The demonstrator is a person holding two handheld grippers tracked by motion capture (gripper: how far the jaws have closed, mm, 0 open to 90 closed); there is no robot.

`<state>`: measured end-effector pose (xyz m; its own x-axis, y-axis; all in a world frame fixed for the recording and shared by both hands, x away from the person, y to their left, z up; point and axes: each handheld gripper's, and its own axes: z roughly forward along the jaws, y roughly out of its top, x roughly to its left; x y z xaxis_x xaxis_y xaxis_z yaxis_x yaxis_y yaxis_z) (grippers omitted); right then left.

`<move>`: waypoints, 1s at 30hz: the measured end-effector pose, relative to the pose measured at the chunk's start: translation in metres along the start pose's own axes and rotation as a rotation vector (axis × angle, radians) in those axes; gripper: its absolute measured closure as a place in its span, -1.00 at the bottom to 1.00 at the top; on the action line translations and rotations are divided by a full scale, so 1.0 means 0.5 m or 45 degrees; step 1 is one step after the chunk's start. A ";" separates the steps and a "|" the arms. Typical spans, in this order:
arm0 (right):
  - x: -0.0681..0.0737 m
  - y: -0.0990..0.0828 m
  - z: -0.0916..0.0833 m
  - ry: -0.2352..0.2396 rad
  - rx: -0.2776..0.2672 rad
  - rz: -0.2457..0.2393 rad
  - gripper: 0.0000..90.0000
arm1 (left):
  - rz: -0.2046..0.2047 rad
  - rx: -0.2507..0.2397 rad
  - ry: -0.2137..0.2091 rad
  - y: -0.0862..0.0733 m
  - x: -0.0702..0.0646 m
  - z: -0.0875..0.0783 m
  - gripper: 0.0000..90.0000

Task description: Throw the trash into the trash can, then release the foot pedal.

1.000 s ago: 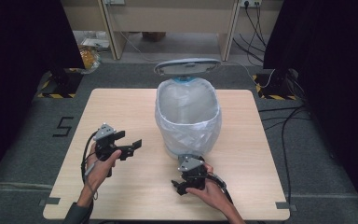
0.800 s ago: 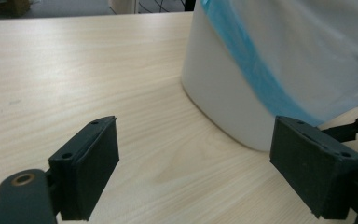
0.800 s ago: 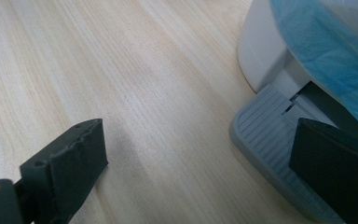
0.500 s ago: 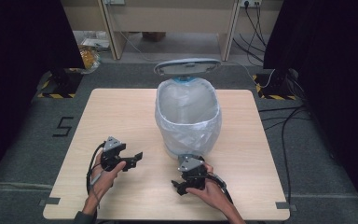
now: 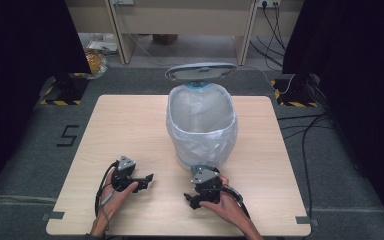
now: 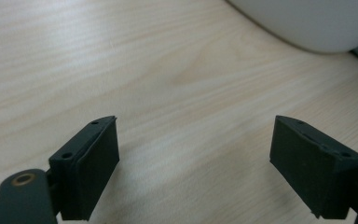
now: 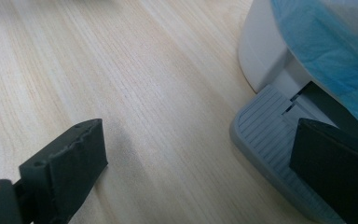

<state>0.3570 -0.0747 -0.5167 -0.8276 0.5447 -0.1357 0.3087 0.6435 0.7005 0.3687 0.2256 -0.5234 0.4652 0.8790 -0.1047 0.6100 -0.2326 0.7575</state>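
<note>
Two grippers, both with jaws apart and nothing between them: your left gripper (image 5: 147, 178) sits low over the table (image 5: 130, 125) at the near left, and its own view shows bare wood between the pads (image 6: 91, 168). Your right gripper (image 5: 192, 200) rests at the near side of the bin (image 5: 202, 125), jaws spread, one black pad (image 7: 70, 163) over wood and the other in front of the grey pedal (image 7: 265, 135). The bin stands mid-table, its lid (image 5: 201, 72) up and a pale bag (image 5: 200, 145) lining it and folded over the rim. Judging from that, the bin looks dressed and open, and nothing lies on the table to go in, so little seems left here. Against the earlier frame, your left hand has dropped nearer the table and drawn toward you; your right has kept its place.
</note>
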 end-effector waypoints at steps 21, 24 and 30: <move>0.000 -0.001 0.001 0.004 -0.007 0.000 -0.93 | 0.076 0.051 0.065 0.004 -0.015 0.011 -0.84; 0.001 -0.001 0.001 0.003 -0.007 0.006 -0.93 | 0.076 0.052 0.063 0.004 -0.015 0.011 -0.84; 0.001 -0.001 0.001 0.004 -0.008 0.004 -0.94 | 0.076 0.051 0.062 0.004 -0.015 0.011 -0.85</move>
<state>0.3567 -0.0747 -0.5175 -0.8281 0.5450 -0.1310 0.3084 0.6381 0.7055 0.3700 0.2162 -0.5245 0.4705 0.8820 -0.0277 0.6076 -0.3011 0.7349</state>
